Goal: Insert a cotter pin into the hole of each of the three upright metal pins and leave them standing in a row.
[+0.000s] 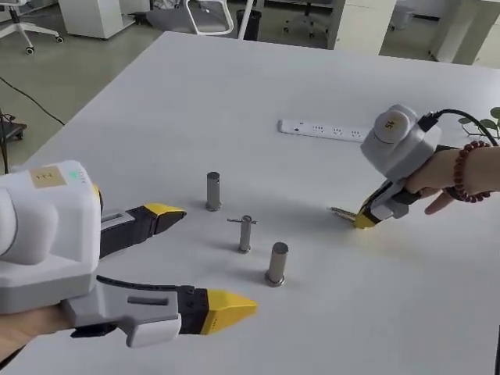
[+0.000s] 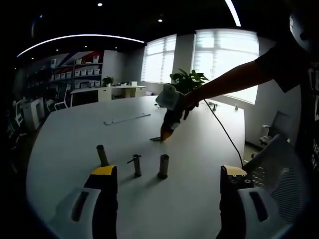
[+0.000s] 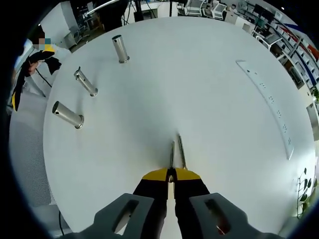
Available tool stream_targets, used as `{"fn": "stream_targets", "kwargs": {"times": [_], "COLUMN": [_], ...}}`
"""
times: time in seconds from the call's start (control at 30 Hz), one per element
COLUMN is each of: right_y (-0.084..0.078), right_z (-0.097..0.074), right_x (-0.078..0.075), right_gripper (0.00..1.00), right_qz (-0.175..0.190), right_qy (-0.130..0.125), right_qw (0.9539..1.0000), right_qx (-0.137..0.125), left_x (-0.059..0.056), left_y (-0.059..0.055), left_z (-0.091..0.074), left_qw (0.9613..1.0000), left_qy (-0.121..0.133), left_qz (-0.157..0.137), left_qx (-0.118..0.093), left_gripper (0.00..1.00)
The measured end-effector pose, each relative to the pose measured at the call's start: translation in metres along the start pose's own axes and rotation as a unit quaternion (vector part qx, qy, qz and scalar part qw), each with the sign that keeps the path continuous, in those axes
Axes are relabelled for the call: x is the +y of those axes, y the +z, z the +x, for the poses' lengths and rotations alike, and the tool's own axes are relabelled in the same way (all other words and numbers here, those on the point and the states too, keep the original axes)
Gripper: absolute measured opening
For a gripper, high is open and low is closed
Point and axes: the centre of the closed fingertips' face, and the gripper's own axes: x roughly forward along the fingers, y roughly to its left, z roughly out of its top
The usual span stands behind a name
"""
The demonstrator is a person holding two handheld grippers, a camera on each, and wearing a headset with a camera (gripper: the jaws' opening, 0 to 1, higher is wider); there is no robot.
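Tightly on cotter pin (image 3: 182,152): right gripper (image 3: 169,175)

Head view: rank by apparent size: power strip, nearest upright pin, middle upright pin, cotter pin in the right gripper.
1. power strip
2. nearest upright pin, though nearness to the camera may inflate it
3. middle upright pin
4. cotter pin, partly hidden in the right gripper

Left gripper (image 1: 212,259): held low at near left, roughly level, jaws spread wide with the yellow tips well apart. Left hand (image 1: 23,324) holds its body from below. Right gripper (image 1: 364,220): far right, tilted steeply downward, jaws pinched together on a cotter pin (image 3: 175,149). Right hand (image 1: 437,181) wraps the handle with one finger extended; beaded bracelet (image 1: 461,172) on the wrist.
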Motion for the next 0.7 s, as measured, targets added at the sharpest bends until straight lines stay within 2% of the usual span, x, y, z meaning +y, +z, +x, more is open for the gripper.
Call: {"fn": "stream_targets", "kwargs": {"times": [0.17, 0.23, 0.43, 0.7], "right_y": [0.0003, 0.0004, 0.0017, 0.0020], "right_z": [0.0000, 0.0010, 0.0037, 0.0052], "right_x": [-0.0016, -0.0017, -0.0037, -0.0019], "right_gripper": [0.00, 0.00, 0.00, 0.00], "right_qz": [0.000, -0.012, -0.017, -0.034], "right_qy": [0.002, 0.001, -0.009, -0.023], "right_qw": [0.9999, 0.9998, 0.9997, 0.9989], "right_qx": [0.013, 0.016, 0.012, 0.020], "left_x": [-0.0001, 0.0002, 0.0019, -0.0033], "left_y": [0.0003, 0.0006, 0.0013, -0.0038], "left_z": [-0.0015, -0.0019, -0.0032, -0.0012], "left_qw": [1.0000, 1.0000, 1.0000, 0.9999], "left_qy": [0.001, 0.002, 0.004, -0.006], "left_qz": [0.001, 0.001, 0.001, -0.008], "left_qx": [0.001, 0.001, 0.001, 0.008], "left_gripper": [0.84, 0.84, 0.83, 0.83]}}
